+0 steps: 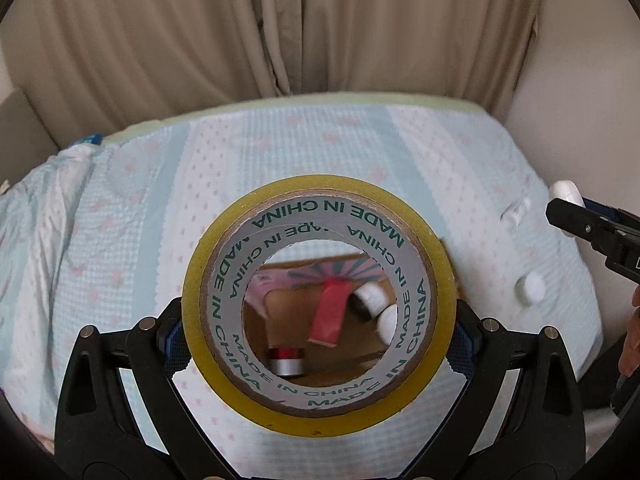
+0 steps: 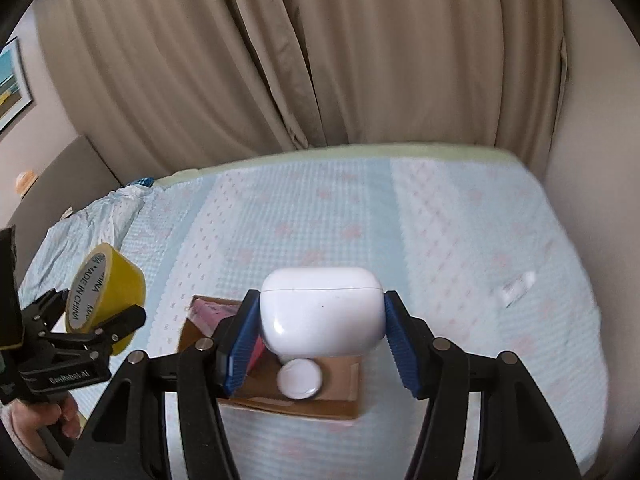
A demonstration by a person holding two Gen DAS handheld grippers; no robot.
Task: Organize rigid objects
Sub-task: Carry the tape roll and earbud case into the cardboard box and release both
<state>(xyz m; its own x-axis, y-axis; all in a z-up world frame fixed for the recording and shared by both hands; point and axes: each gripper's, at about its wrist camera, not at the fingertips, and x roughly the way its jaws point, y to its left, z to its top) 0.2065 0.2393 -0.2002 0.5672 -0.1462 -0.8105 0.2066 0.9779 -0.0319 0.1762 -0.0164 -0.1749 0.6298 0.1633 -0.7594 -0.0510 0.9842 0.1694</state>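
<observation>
Beige curtains [image 1: 200, 40] hang behind a bed [image 1: 360, 152] covered in a pale blue quilt with pink spots. On the quilt sits an open cardboard box [image 2: 340, 400].

From where I stand, the left gripper [image 1: 320, 344] is clamped on a roll of yellow tape [image 1: 320, 412], its blue pads [image 1: 176, 352] pressed against the roll's outer sides. The roll is held up off the quilt over the box, and through its core I can see into the box: a red strip [image 1: 330, 316], a white-capped bottle [image 1: 370, 296] and a small silver and red cylinder [image 1: 286, 362] lie inside.

The right gripper [image 2: 322, 320] grips a white earbud case [image 2: 322, 312], lid closed, its blue pads [image 2: 240, 344] tight on both ends. The case hangs above the box, over a round white cap [image 2: 300, 378].

Loose on the quilt, well apart from the box, lie a small white cap [image 1: 530, 289] and a small white piece [image 2: 518, 286]. A framed picture [image 2: 12, 88] hangs on the far wall.
</observation>
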